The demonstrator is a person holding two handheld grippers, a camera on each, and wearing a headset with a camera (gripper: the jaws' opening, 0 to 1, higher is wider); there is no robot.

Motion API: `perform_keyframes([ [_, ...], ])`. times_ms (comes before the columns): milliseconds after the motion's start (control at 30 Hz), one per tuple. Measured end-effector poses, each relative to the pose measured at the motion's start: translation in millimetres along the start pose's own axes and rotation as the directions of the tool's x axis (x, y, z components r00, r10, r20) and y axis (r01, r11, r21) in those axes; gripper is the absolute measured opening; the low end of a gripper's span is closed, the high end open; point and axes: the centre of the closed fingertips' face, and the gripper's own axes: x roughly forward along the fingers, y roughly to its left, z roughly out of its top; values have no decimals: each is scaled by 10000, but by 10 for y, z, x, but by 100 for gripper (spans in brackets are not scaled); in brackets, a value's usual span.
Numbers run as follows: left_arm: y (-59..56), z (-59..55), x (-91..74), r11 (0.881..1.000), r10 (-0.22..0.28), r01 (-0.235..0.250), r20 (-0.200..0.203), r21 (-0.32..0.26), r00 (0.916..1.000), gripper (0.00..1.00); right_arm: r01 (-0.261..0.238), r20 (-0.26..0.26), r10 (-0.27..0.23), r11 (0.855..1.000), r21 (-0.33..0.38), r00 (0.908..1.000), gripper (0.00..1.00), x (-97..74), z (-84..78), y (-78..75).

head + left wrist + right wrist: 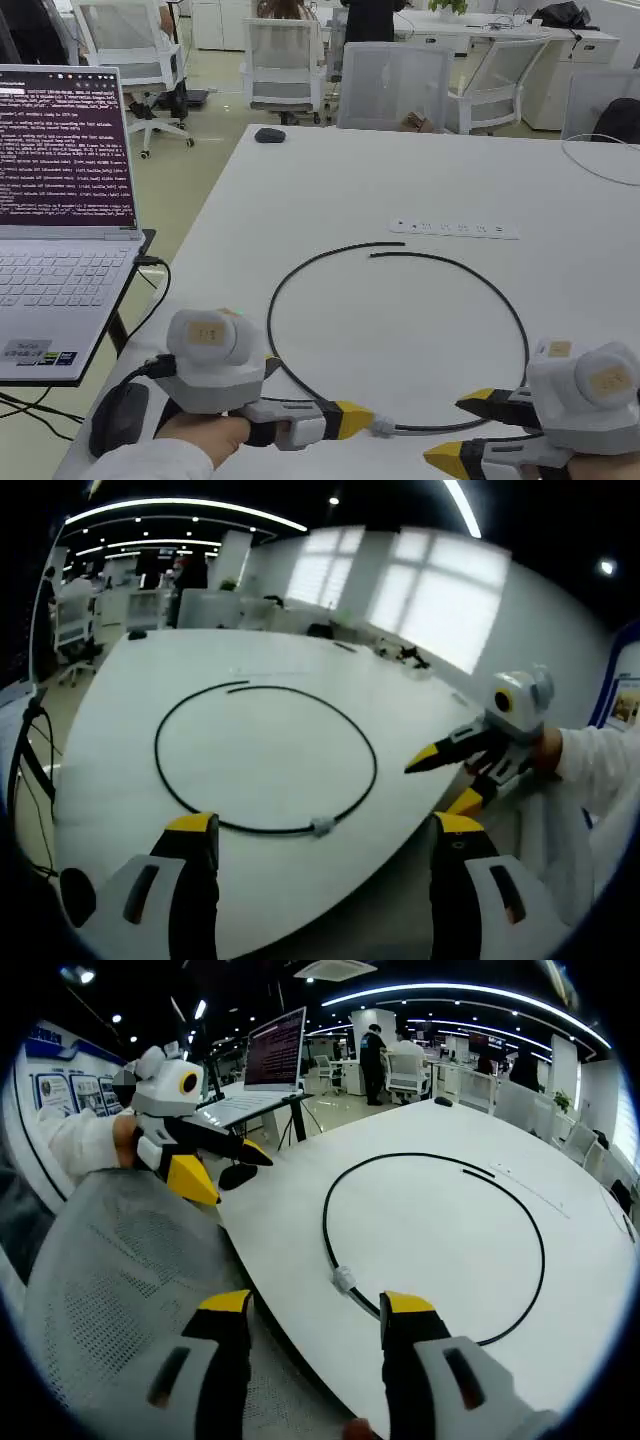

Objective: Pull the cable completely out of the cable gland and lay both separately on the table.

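Cable looped, ends far; gland axis left-right.

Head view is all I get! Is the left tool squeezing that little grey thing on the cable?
Observer: No. In the left gripper view the left tool is open; the gland lies ungripped just ahead of it.
Operator: What's beside the right tool?
Observer: A mesh chair, next to the table edge.
Operator: Any windows?
Observer: Yes, bright windows along the far wall.
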Motion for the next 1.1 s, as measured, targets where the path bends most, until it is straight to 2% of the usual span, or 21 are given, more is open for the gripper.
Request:
perform_keyframes([
  [67, 40, 89, -28, 9999, 127, -127, 394, -21, 9991, 78, -12, -8, 12, 10000, -95, 10000, 59, 13, 12, -6],
  [100, 49, 114, -40, 9998, 183, -183, 523, -13, 9985, 78, -63, 175, 65, 9999, -146, 9998, 59, 10, 58, 11],
  [200, 48, 116, -53, 9994, 341, -347, 566, 94, 9978, 80, -259, 602, 259, 9997, -13, 9979, 59, -22, 127, 63],
  [333, 18, 172, -56, 9979, 451, -484, 749, 425, 9962, 82, -631, 789, 613, 9978, 204, 9950, 59, -45, 139, 134],
  [400, 18, 159, -52, 9966, 502, -544, 676, 613, 9964, 82, -747, 1150, 712, 9969, 263, 9908, 58, -79, 197, 163],
  [467, 36, 120, -37, 9939, 628, -664, 440, 875, 9971, 81, -1047, 1569, 929, 9921, 686, 9832, 58, -107, 241, 192],
  [567, 22, 119, -27, 9936, 609, -645, 410, 928, 9973, 81, -1208, 1616, 1041, 9879, 971, 9813, 58, -119, 225, 168],
  [700, -21, 122, -13, 9935, 520, -562, 444, 995, 9977, 82, -1300, 2006, 954, 9774, 1669, 9750, 59, -143, 255, 118],
  [767, 6, 50, 12, 9927, 628, -629, 42, 1031, 9980, 82, -1319, 1941, 933, 9715, 1970, 9765, 59, -123, 231, 81],
  [867, 20, 24, 11, 9925, 653, -644, -60, 1040, 9978, 83, -1578, 2035, 1046, 9510, 2660, 9735, 64, -114, 217, 95],
  [1000, -2, -6, 26, 9933, 513, -486, -233, 1050, 9984, 83, -1397, 2115, 856, 9566, 2557, 9736, 64, -129, 248, 65],
  [1100, -8, 2, 27, 9933, 482, -455, -225, 1065, 9986, 82, -1553, 2065, 971, 9451, 2876, 9736, 64, -95, 229, 62],
])
